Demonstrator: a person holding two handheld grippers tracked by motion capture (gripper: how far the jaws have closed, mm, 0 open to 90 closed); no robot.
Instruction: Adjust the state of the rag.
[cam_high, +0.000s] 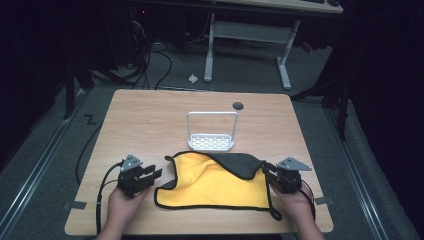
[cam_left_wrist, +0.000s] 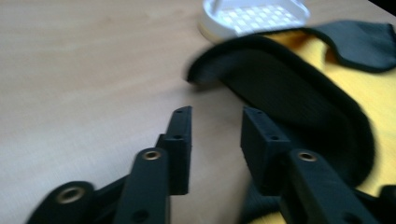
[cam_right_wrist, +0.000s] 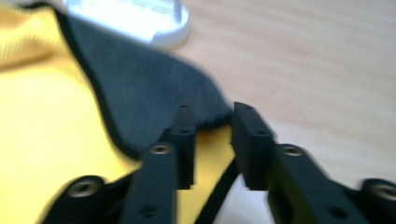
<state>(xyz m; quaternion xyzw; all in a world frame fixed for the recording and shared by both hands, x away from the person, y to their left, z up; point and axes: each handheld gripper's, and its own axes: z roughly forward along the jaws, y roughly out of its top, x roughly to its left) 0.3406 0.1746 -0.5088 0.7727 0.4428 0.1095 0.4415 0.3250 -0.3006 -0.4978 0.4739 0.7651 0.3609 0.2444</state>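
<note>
Lying flat near the tabletop's (cam_high: 145, 110) front edge, a yellow cloth (cam_high: 210, 187) with black piping spreads between the two grippers, its far right corner folded back to show a grey underside (cam_high: 240, 165). At the cloth's left edge the left gripper (cam_high: 156, 173) sits in a hand (cam_high: 122, 202) near the front left corner; in the left gripper view its jaws stand spread with bare wood between them, one jaw over the table and the other just at the cloth's dark rolled border (cam_left_wrist: 299, 107), not closed on anything. At the cloth's right edge the right gripper (cam_high: 267, 170) is held by the other hand (cam_high: 297, 205) near the front right corner; in the right gripper view its jaws are parted either side of the tip of the grey fold (cam_right_wrist: 154, 93), with yellow showing below, and whether they touch the fabric cannot be told. Just beyond the cloth's far edge stands a white rack (cam_high: 212, 131) with a perforated base and a tall loop frame, around the table's middle. Past it the wood is bare to the far edge, apart from a dark round grommet (cam_high: 238, 105) toward the far right. Wide open wood runs along the left and right sides.
</note>
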